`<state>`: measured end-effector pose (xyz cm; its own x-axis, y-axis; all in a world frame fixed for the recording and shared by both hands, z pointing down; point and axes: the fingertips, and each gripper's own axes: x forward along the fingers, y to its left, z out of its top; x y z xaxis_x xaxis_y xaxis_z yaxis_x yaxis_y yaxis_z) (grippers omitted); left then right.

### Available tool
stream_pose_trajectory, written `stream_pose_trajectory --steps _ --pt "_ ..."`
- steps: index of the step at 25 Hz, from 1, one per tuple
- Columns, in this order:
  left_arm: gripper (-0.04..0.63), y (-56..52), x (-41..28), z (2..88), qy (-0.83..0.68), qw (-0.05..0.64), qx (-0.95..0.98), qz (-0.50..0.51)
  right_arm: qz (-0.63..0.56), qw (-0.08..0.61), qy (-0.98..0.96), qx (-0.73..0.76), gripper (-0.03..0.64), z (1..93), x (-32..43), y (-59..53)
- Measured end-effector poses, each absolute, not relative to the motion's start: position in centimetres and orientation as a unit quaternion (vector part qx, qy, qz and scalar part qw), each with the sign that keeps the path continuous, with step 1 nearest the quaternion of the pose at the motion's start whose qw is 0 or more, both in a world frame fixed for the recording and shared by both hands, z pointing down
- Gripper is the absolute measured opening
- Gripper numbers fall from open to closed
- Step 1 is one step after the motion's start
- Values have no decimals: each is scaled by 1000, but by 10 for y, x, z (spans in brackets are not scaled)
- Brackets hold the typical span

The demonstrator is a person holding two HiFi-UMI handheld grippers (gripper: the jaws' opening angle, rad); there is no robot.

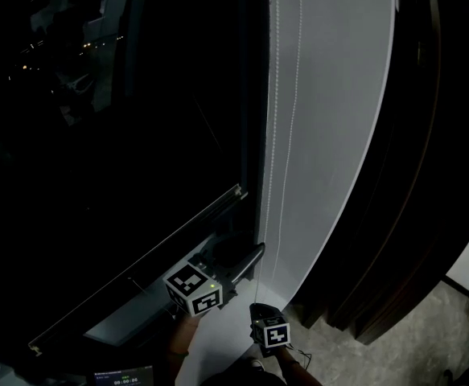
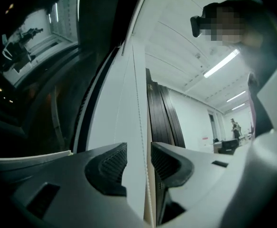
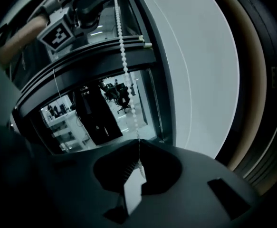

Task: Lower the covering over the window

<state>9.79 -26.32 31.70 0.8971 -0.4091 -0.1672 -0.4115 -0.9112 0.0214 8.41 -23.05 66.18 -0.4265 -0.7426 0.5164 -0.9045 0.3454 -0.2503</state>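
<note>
Bead chain (image 3: pixel 124 65) clamped in right tool (image 3: pixel 138 148).

We see a dark window (image 1: pixel 97 175) up and left of the left gripper (image 1: pixel 254 256), with night behind its glass. Right of the right gripper (image 1: pixel 260 309), dark wooden slats (image 1: pixel 427 135) stand on a speckled grey floor (image 1: pixel 427 328). Strip lights (image 2: pixel 221 63) glow on the white ceiling (image 2: pixel 176 32).

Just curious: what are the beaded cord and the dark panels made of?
The beaded cord: likely white plastic, small smooth evenly spaced balls with dull sheen. The dark panels: perhaps wood or laminate, brown, faintly glossy; too dim to tell.
</note>
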Motion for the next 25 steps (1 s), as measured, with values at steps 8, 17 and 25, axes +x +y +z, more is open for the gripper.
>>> stream_pose_trajectory --steps 8,17,25 --pt "51 -246 128 319 154 25 -986 62 261 157 -802 513 15 668 88 -219" --pt "5 -267 104 329 214 13 -971 110 236 158 -829 482 17 654 79 -201" --pt "5 -288 86 441 247 -55 -967 -2 222 58 -877 422 91 553 93 -212"
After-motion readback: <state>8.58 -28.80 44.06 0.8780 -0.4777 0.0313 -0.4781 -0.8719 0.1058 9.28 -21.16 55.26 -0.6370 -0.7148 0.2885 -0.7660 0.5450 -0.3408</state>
